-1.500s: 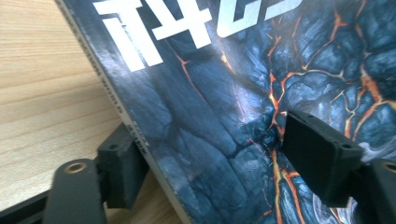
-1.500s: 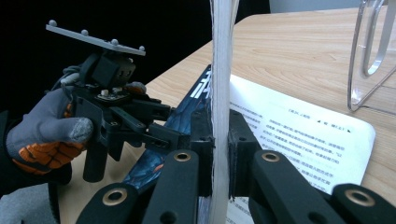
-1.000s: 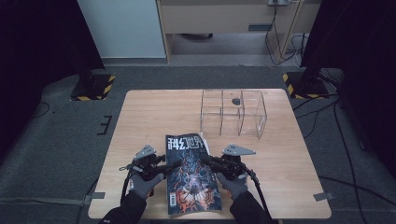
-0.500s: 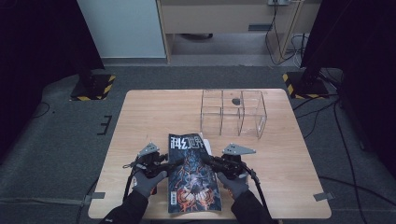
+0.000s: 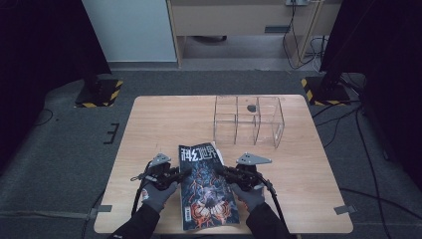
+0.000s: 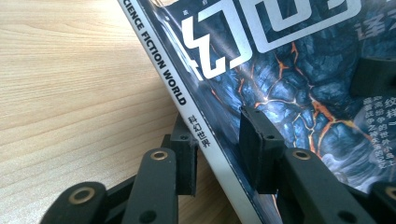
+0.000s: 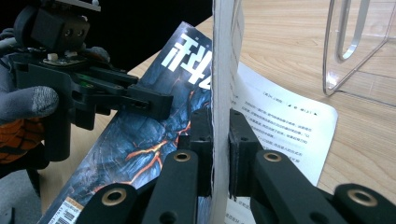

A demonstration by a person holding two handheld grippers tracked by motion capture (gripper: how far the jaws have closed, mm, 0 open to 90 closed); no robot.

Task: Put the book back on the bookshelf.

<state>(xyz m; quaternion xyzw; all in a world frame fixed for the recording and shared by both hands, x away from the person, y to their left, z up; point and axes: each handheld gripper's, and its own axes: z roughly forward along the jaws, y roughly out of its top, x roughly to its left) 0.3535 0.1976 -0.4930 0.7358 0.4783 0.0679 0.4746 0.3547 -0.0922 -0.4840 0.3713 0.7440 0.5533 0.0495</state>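
Two hand-held grippers at a science-fiction magazine [image 5: 206, 191] on a wooden table [image 5: 159, 124].

Left gripper [image 5: 183, 174]: in the left gripper view its jaws stand part open and straddle the spine edge of the magazine [image 6: 261, 79]. One pad [image 6: 187, 158] lies under the spine, the other pad [image 6: 254, 149] over the dark, lava-patterned cover. A gap shows between the upper pad and the cover, so the spine sits between the jaws without a visible clamp. The white title characters run up and away from the pads, and bare table lies beyond the lower jaw.

Right gripper [image 5: 221, 171]: in the right gripper view the jaws are pressed together on the edge of the magazine [image 7: 159, 135], with the thin block of pages [image 7: 222, 93] rising straight up between the two pads. A loose inner page [image 7: 285, 126] with printed text lies flat on the table just past the right-hand jaw. The left gripper [image 7: 161, 105], held in a gloved hand [image 7: 28, 105], reaches in from the far side of the cover.

High view: the magazine lies between the two grippers, its title end pointing away from them. A clear acrylic compartment organizer [image 5: 249, 122] stands ahead of the right gripper, near the magazine's far corner. A small dark object [image 5: 252, 107] rests inside one rear compartment.
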